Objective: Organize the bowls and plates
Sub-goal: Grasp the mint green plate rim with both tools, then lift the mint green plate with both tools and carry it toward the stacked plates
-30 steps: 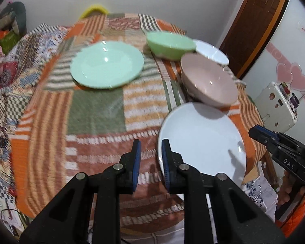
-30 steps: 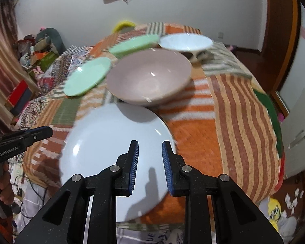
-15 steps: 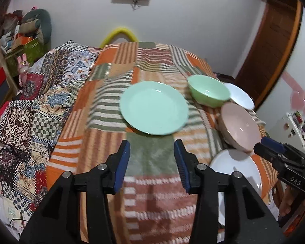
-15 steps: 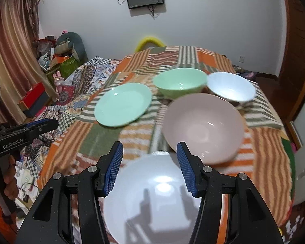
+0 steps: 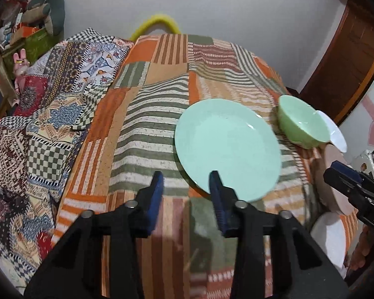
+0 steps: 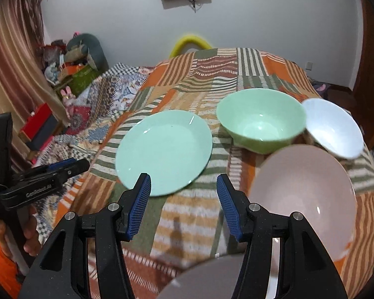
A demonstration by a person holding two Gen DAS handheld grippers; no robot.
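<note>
A mint green plate (image 5: 227, 147) (image 6: 163, 150) lies flat on the patchwork cloth. Right of it stand a green bowl (image 5: 300, 127) (image 6: 260, 119), a white bowl (image 5: 335, 134) (image 6: 334, 128) and a large pink bowl (image 6: 304, 194), close together. A white plate (image 5: 329, 236) (image 6: 207, 279) lies at the near edge. My left gripper (image 5: 185, 191) is open and empty, just short of the green plate's near rim. My right gripper (image 6: 183, 194) is open and empty, above the cloth between the green plate and the pink bowl.
The table (image 6: 249, 64) has a striped patchwork cloth. A patterned bedspread (image 5: 37, 129) lies to the left. Boxes and soft toys (image 6: 72, 57) stand by the far wall. A wooden door (image 5: 346, 57) is at the right.
Both grippers have opened wide and pulled up and back from the white plate. The views have swung toward the green plate and the bowls.
</note>
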